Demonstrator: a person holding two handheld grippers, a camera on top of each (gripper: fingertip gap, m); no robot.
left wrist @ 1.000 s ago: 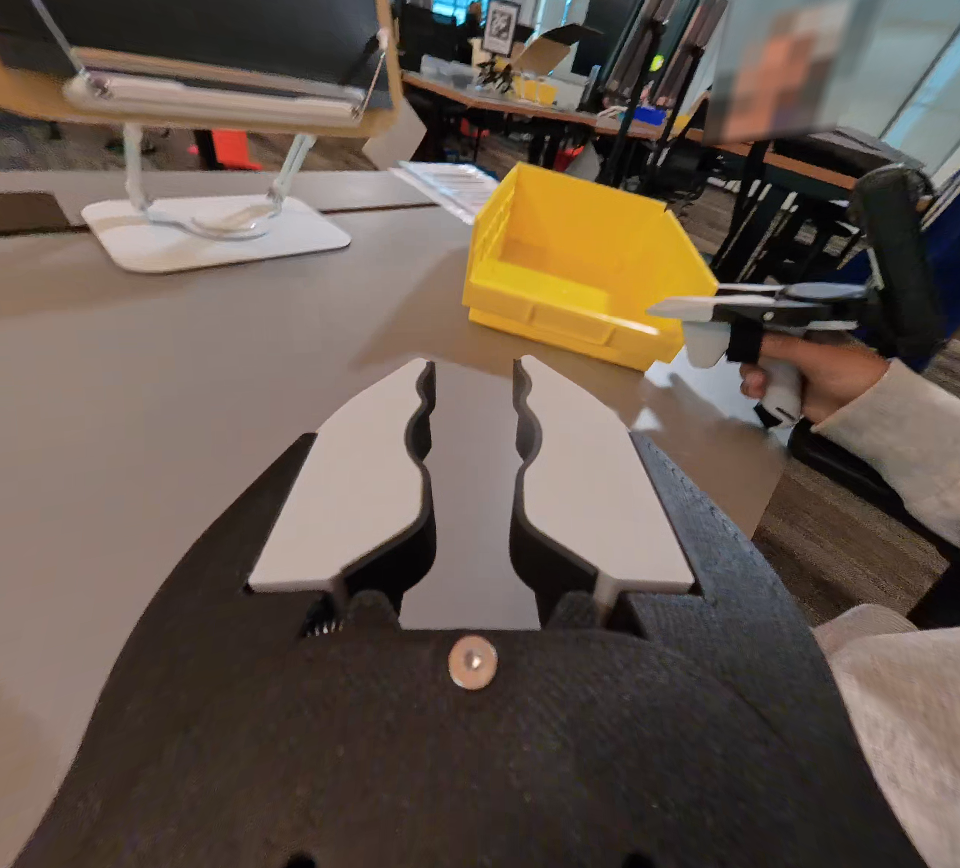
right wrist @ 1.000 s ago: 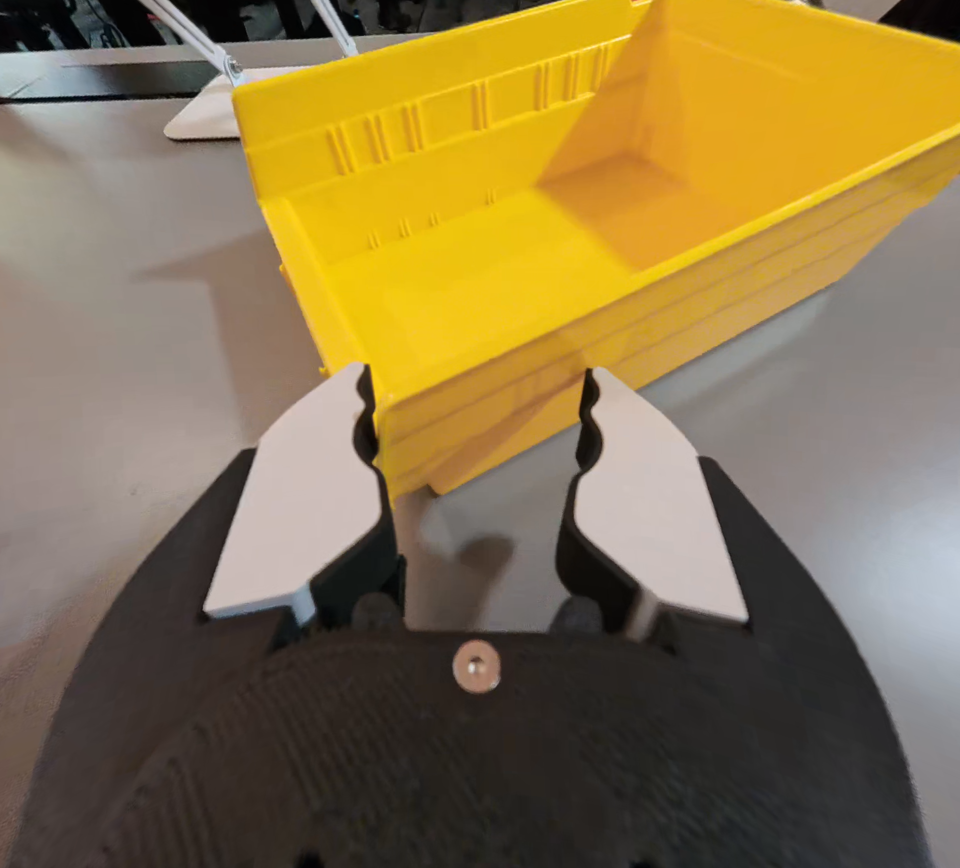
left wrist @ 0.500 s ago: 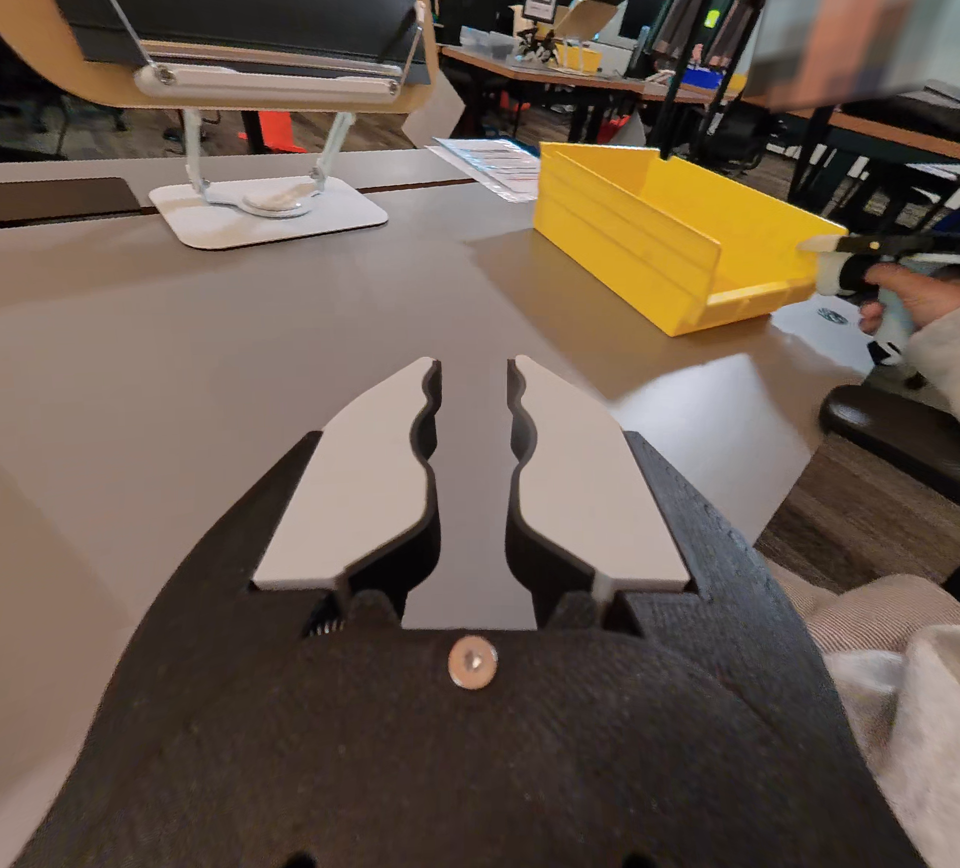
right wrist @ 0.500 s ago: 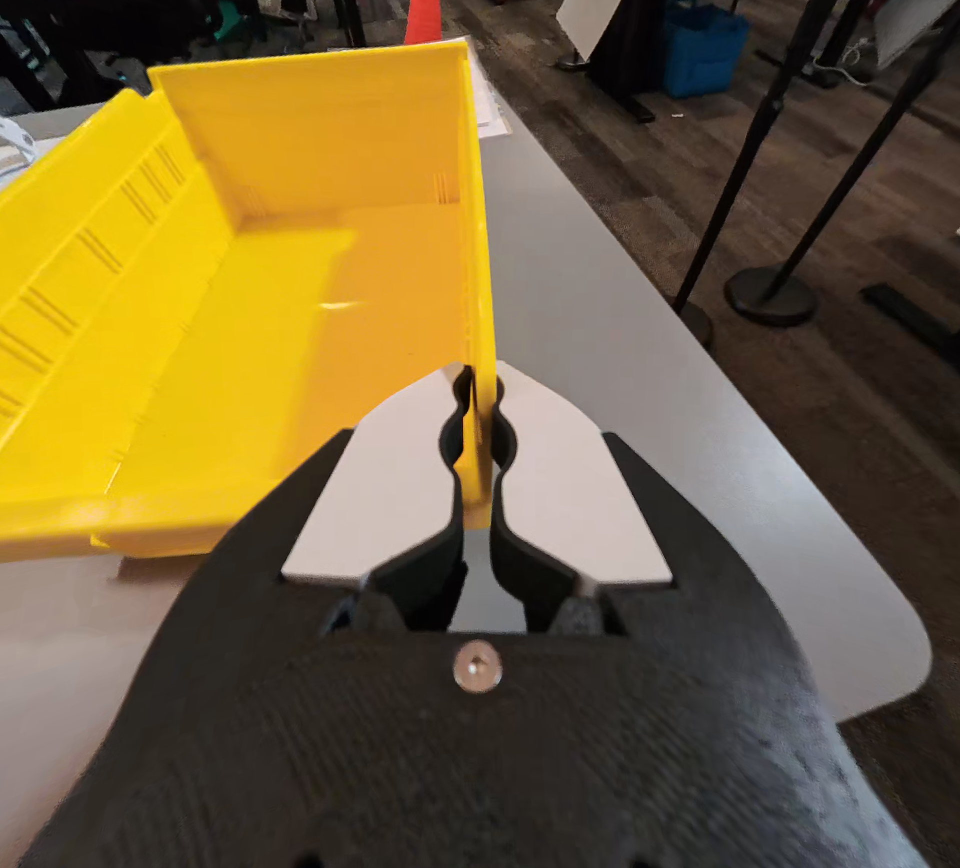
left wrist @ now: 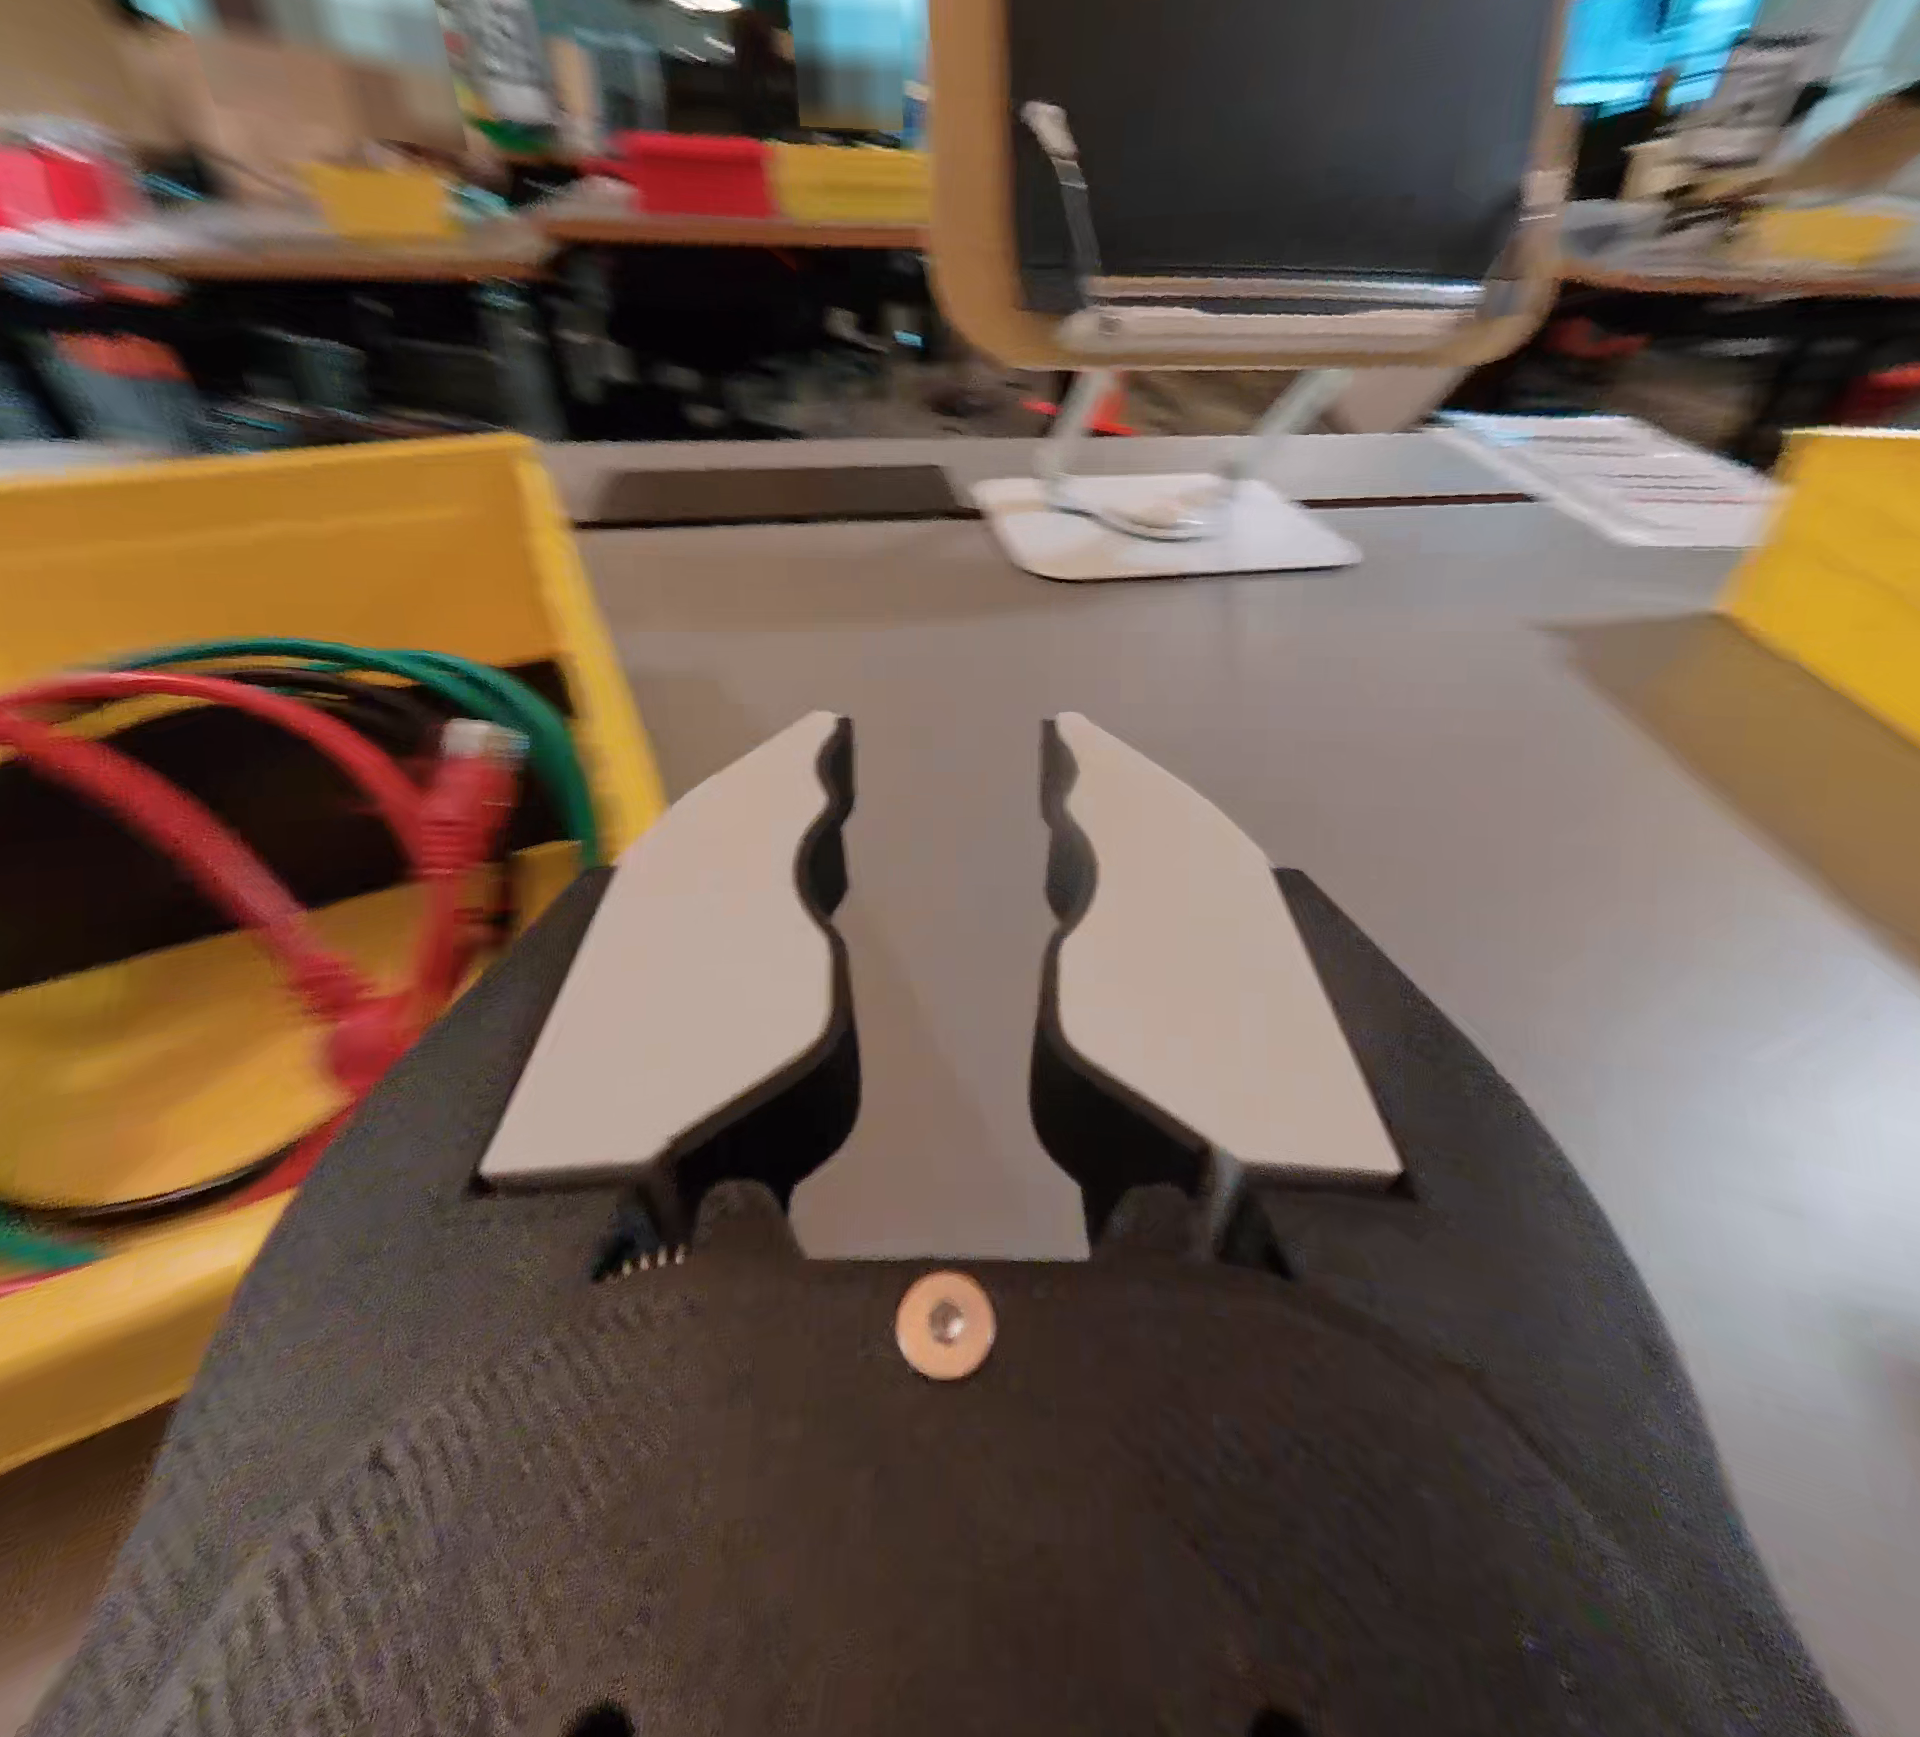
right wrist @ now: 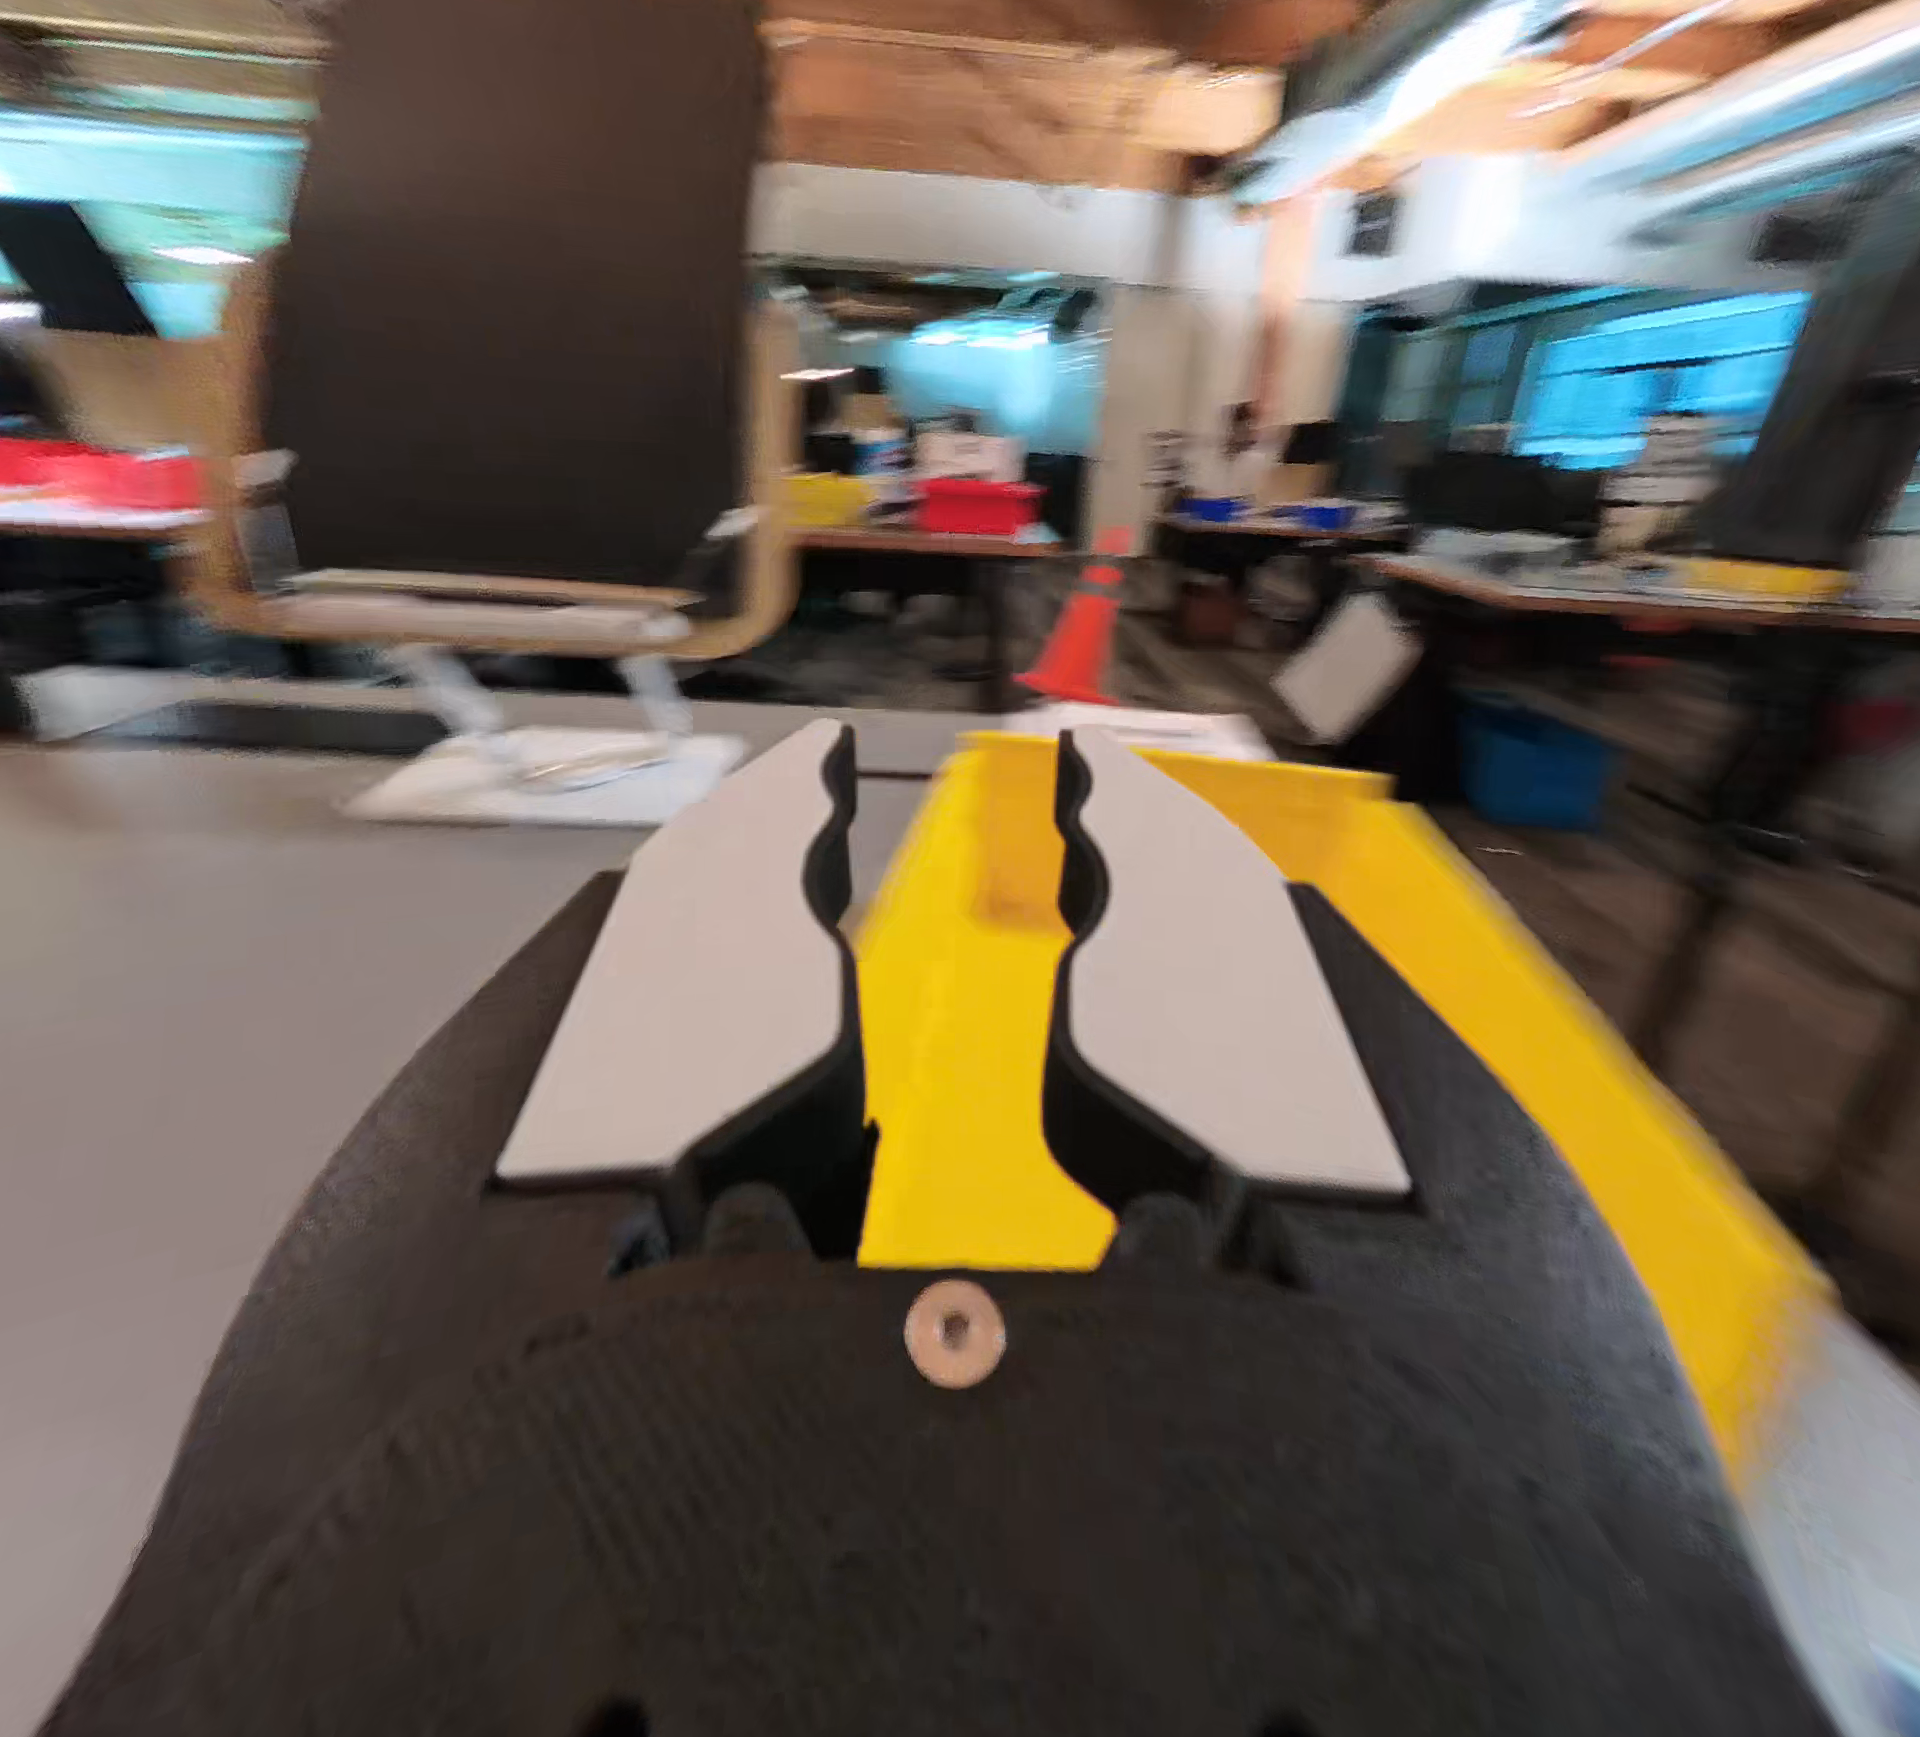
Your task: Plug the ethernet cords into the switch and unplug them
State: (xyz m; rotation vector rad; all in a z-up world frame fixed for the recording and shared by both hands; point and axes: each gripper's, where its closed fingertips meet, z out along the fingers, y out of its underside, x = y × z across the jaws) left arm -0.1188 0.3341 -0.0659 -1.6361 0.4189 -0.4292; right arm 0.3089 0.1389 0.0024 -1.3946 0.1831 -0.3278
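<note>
Item: my right gripper, half a second ago clamped on the empty yellow bin, now parted; left gripper parted, idle; ethernet cords newly in view, second bin; switch unseen.

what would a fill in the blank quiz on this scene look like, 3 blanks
1. The red cord lies in a bin coloured ____.
2. The left gripper has its jaws ____, with nothing between them.
3. Under the right gripper lies a yellow ____.
4. The other cord in that bin is ____.

Missing words: yellow; open; bin; green
</note>
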